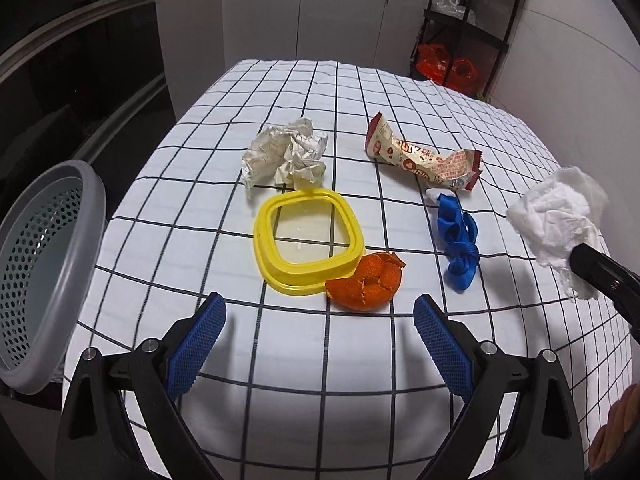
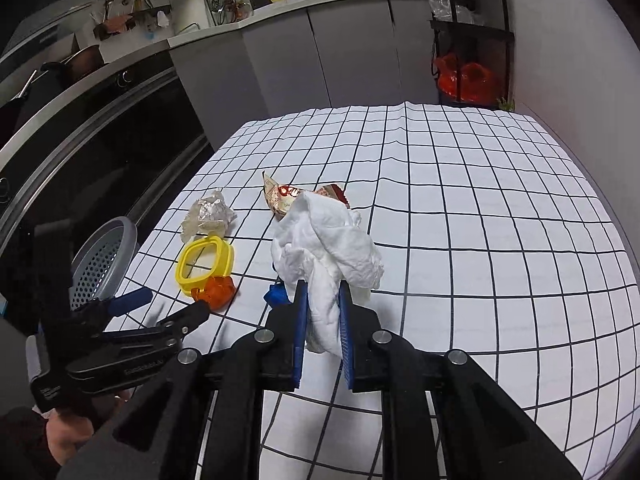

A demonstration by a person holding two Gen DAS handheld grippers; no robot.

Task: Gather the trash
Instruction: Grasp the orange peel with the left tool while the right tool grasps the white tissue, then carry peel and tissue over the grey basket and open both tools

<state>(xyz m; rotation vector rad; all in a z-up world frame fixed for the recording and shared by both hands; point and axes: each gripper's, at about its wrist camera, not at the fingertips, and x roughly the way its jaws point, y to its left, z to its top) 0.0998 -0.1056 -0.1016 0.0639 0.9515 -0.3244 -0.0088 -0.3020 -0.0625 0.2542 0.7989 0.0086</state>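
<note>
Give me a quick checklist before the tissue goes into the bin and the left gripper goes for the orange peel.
1. Right gripper shut on the white tissue: ok, both pads pinch it.
2. Tissue lifted clear of the checked tablecloth: ok, judging by the left wrist view.
3. Grey perforated bin within view and its opening unblocked: ok, at the table's left edge; contents cannot tell.
4. Left gripper open and empty: ok.
5. Orange peel free to grab: not ok, it leans against the yellow lid.
6. Crumpled paper, snack wrapper and blue ribbon collected: not ok, still on the cloth.
</note>
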